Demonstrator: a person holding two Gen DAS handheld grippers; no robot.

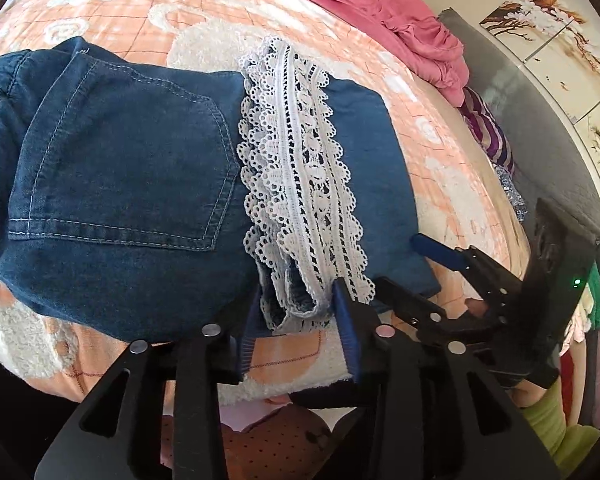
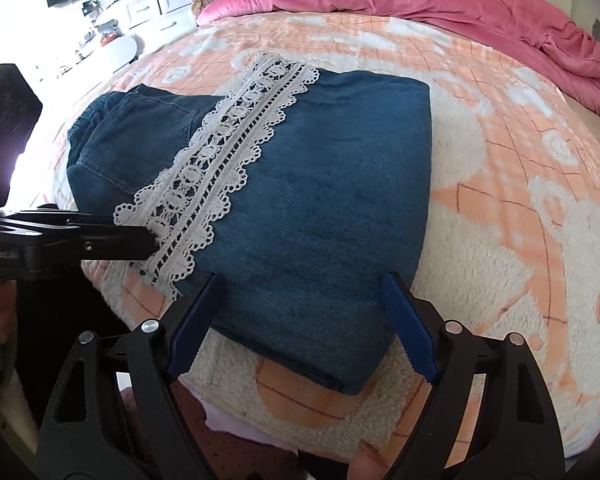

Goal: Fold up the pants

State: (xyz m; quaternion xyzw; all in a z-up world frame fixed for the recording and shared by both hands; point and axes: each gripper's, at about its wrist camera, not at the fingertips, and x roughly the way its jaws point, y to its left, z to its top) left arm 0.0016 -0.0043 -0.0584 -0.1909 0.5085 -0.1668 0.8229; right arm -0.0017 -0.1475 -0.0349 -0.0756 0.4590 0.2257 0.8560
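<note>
We find the pants (image 2: 308,208) folded on the bed (image 2: 500,208). Our left gripper (image 1: 300,320) straddles the lace hem (image 1: 300,184), whether gripping we cannot tell; our right gripper (image 2: 300,320) gapes wide over the near denim edge.

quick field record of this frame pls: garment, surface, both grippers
garment: denim pants, folded, white lace trim across top
surface: peach blanket on bed
left gripper: part open, lace hem end between fingers, grip unclear
right gripper: open, straddling near folded edge
background: pink duvet

Both my wrist cameras look steeply down, close over the folded pants (image 1: 112,184), probably from the bed's (image 2: 520,200) near edge.
</note>
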